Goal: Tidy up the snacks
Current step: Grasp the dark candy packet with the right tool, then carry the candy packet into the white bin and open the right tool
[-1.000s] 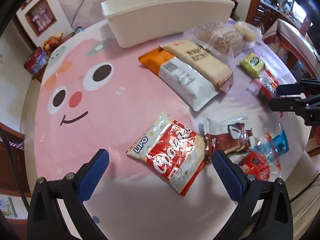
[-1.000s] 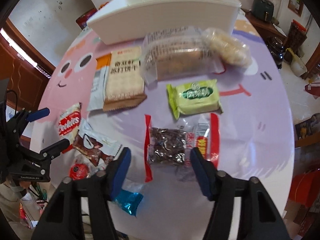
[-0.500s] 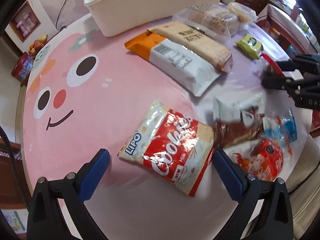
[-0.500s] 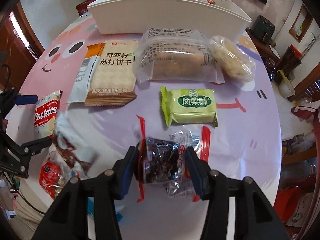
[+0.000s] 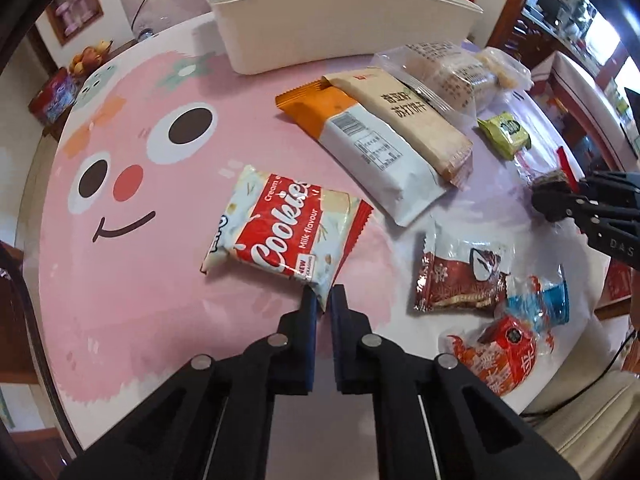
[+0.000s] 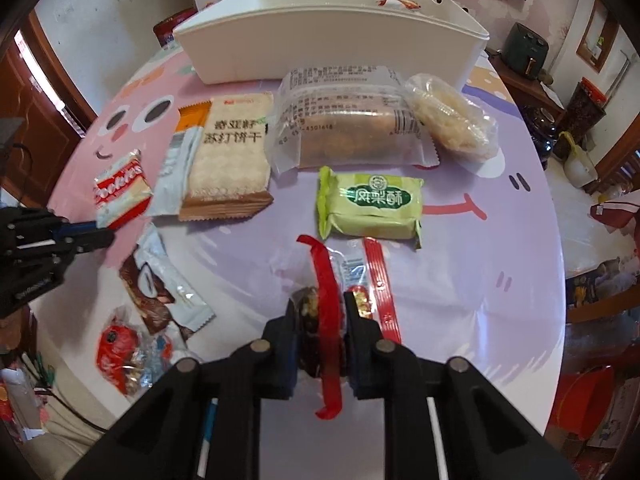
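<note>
A: Cream plastic bin [image 6: 332,46] at the worktop's [image 5: 132,288] far edge. Anything in it yet?

B: One small wrapper visible inside near its back rim, can't tell more. Approx. nine packs on the worktop, so most of the job's left imo.

A: Claws?

B: Both just closed. Left claw [image 5: 324,298] pinches the near corner of the cookies pack [image 5: 280,228], which sits mid-worktop toward the near edge. Right claw [image 6: 320,308] is clamped on the red-trimmed dark snack [image 6: 320,320], near edge, right half.

A: Orientation?

B: Cookies pack: long axis diagonal, running from the near edge up toward the far-left; lettering runs along that axis. Red-trimmed one: crumpled, long axis roughly near-to-far, lined up w/ the claw.

A: Next?

B: Prob. lift both, carry to the bin.
</note>
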`<action>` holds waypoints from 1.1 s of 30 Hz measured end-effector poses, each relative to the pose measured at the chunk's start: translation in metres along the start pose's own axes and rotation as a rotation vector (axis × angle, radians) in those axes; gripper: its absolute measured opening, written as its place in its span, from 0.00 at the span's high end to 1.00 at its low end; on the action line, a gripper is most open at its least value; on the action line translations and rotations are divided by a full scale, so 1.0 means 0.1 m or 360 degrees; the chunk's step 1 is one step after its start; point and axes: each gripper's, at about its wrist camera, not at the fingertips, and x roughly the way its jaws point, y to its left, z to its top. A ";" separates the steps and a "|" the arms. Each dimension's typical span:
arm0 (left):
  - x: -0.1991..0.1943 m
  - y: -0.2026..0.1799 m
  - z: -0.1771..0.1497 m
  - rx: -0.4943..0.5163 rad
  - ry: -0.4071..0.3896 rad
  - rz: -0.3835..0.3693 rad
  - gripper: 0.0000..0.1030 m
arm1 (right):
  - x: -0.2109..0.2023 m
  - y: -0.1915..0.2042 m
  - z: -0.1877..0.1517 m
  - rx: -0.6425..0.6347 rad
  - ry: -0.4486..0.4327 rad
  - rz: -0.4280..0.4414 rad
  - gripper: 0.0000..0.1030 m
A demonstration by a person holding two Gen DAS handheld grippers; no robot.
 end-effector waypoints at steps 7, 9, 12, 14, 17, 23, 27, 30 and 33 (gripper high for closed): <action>-0.12 0.09 -0.02 -0.0158 -0.0095 -0.0036 1.00 | -0.11 0.02 0.01 0.0013 -0.0043 0.0062 0.83; -0.24 0.08 -0.02 -0.0179 -0.0144 -0.0045 1.00 | -0.17 0.05 0.03 0.0008 -0.0066 0.0080 0.83; -0.40 0.06 0.04 -0.0197 -0.0209 -0.0052 1.00 | -0.27 0.10 0.07 -0.0001 -0.0106 0.0112 0.83; -0.54 0.01 0.09 -0.0184 -0.0267 -0.0052 1.00 | -0.35 0.13 0.11 -0.0017 -0.0141 0.0129 0.83; -0.73 -0.03 0.19 -0.0167 -0.0341 -0.0060 1.00 | -0.49 0.18 0.18 -0.0051 -0.0203 0.0141 0.83; -1.04 -0.11 0.39 -0.0140 -0.0456 -0.0055 1.00 | -0.74 0.22 0.39 -0.0090 -0.0322 0.0152 0.83; -1.24 -0.16 0.52 -0.0111 -0.0529 -0.0035 1.00 | -0.91 0.24 0.54 -0.0121 -0.0407 0.0133 0.83; -1.36 -0.17 0.63 -0.0105 -0.0566 -0.0027 1.00 | -1.00 0.24 0.63 -0.0128 -0.0454 0.0125 0.83; -1.46 -0.17 0.79 -0.0086 -0.0599 -0.0004 1.00 | -1.06 0.23 0.75 -0.0135 -0.0484 0.0119 0.83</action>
